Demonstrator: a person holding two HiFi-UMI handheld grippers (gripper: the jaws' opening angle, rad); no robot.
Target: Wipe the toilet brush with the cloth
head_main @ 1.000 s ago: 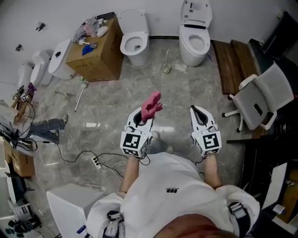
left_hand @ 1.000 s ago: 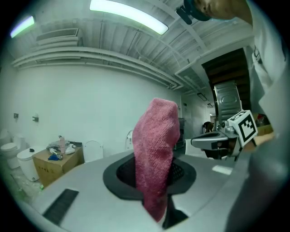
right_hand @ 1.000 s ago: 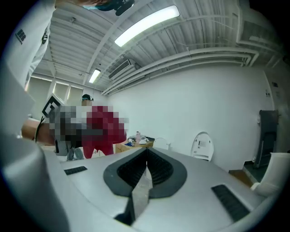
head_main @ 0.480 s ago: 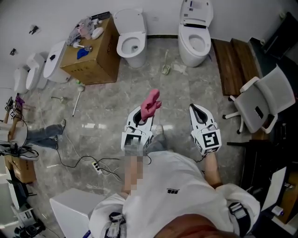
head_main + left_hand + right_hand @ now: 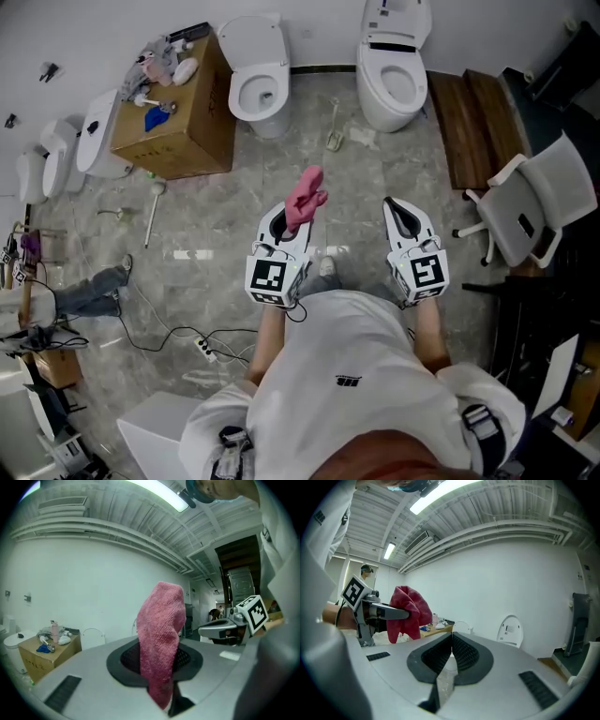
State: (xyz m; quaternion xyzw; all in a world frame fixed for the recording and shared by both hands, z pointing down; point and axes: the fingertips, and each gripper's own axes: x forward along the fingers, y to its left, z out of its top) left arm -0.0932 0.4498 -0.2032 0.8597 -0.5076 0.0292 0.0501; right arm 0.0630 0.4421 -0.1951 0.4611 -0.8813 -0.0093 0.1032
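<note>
My left gripper (image 5: 289, 217) is shut on a pink cloth (image 5: 306, 197) that stands up out of its jaws. In the left gripper view the cloth (image 5: 161, 630) covers the middle of the dark pads (image 5: 187, 658). My right gripper (image 5: 396, 208) is level with it to the right, shut with nothing in it; its pads (image 5: 461, 653) meet in a thin line. A white toilet brush (image 5: 335, 128) lies on the floor between two toilets, well ahead of both grippers. From the right gripper view, the left gripper (image 5: 405, 615) and its cloth (image 5: 410, 610) show at the left.
Two white toilets (image 5: 255, 80) (image 5: 394, 75) stand against the far wall. A cardboard box (image 5: 173, 117) with bottles on top sits at the left, a long-handled tool (image 5: 152, 211) below it. Wooden boards (image 5: 464, 122) and a white chair (image 5: 539, 202) are at right. A power strip (image 5: 202, 345) and its cable lie at left.
The person has walked forward, both grippers held out side by side; the box and floor clutter slide left in the view. The cloth stays gripped in the left gripper.
</note>
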